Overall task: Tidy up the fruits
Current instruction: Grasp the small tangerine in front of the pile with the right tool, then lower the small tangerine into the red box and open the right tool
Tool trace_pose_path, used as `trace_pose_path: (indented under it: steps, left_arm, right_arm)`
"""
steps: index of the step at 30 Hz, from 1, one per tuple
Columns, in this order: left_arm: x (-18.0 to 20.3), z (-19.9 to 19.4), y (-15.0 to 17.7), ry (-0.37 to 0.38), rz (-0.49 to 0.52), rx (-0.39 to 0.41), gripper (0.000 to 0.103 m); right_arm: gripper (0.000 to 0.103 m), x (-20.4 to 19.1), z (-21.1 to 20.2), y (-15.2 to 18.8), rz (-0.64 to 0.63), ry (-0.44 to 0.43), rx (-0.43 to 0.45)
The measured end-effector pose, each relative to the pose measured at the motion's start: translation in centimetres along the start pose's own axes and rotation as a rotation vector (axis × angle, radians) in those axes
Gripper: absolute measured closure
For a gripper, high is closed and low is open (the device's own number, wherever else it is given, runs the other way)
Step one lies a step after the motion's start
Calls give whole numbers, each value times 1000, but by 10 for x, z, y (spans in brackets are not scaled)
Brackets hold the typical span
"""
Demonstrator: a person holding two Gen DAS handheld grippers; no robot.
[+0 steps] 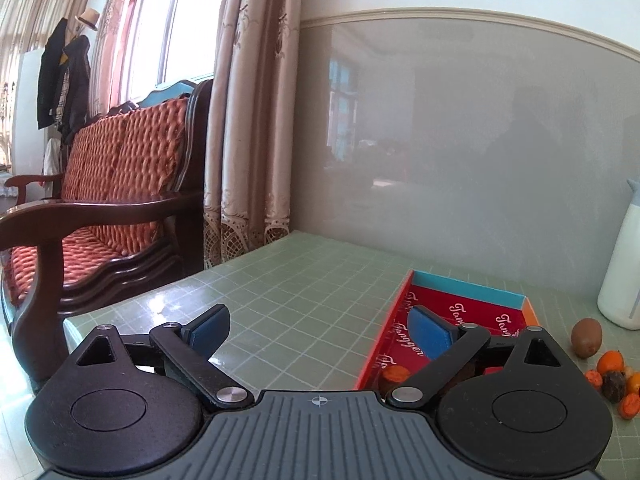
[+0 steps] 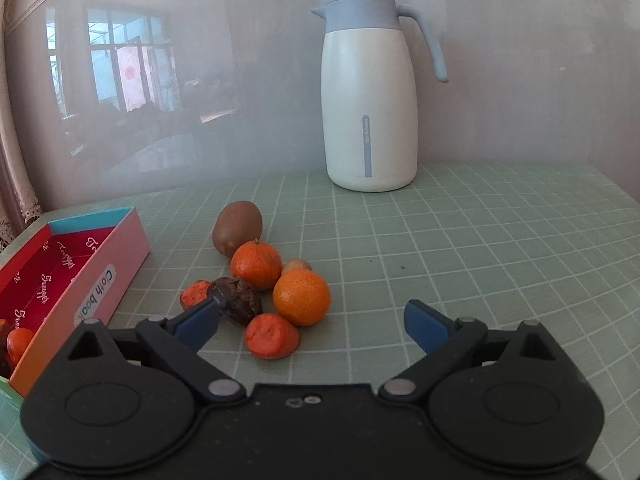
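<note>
Left view: left gripper (image 1: pixel 320 330) wide apart, empty, over box (image 1: pixel 468 288) w/ some fruit (image 1: pixel 394 374) already inside; best kept clear. Right view: right gripper (image 2: pixel 312 320) wide apart, empty, near fruit pile (image 2: pixel 264 288) beside box; should centre on one orange (image 2: pixel 302 297), then close gently.

Left gripper (image 1: pixel 320 330): matte black body, ribbed grey centre plate with small crosshair mark, round black discs each side, silver pivot screws, blue finger pads (image 1: pixel 430 330). Right gripper (image 2: pixel 312 320): same black frame, smooth centre plate, blue pads (image 2: pixel 426 326).
</note>
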State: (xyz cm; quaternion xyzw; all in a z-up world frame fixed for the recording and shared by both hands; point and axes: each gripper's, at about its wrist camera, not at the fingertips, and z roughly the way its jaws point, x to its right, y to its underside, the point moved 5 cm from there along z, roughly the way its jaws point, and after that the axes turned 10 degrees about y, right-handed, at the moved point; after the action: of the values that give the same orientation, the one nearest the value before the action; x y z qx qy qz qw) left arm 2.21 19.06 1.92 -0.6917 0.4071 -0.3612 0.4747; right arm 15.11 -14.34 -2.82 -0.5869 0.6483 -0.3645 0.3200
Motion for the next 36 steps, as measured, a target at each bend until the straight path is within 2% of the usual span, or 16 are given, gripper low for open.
trace_pose_path:
  steps: [4,8,12,19,23,25,29,36]
  left_arm:
    - [-9,1,1,-22,-12,2,4]
    - [-17,4,1,-34,-30,-5,4]
    - [-29,6,3,-58,-62,-14,3]
    - [-50,9,5,-93,-126,-30,3]
    - [-59,9,7,-104,-146,-34,2]
    - [-62,9,7,-103,-160,-40,2]
    - [-71,7,0,-113,-180,-31,2]
    - [-78,-2,-9,-134,-144,22,2]
  right_arm:
    - [8,-4,7,2,-7,0,-24]
    - [22,-7,17,4,11,-27,-65]
    - [24,-11,25,6,10,-21,-93]
    - [41,-21,30,9,-29,-18,-107]
    - [63,-28,26,11,-70,-22,-91]
    - [69,-30,26,11,-77,-43,-94]
    - [69,-34,23,12,-84,-62,-91]
    - [72,-36,7,5,-85,-92,-40]
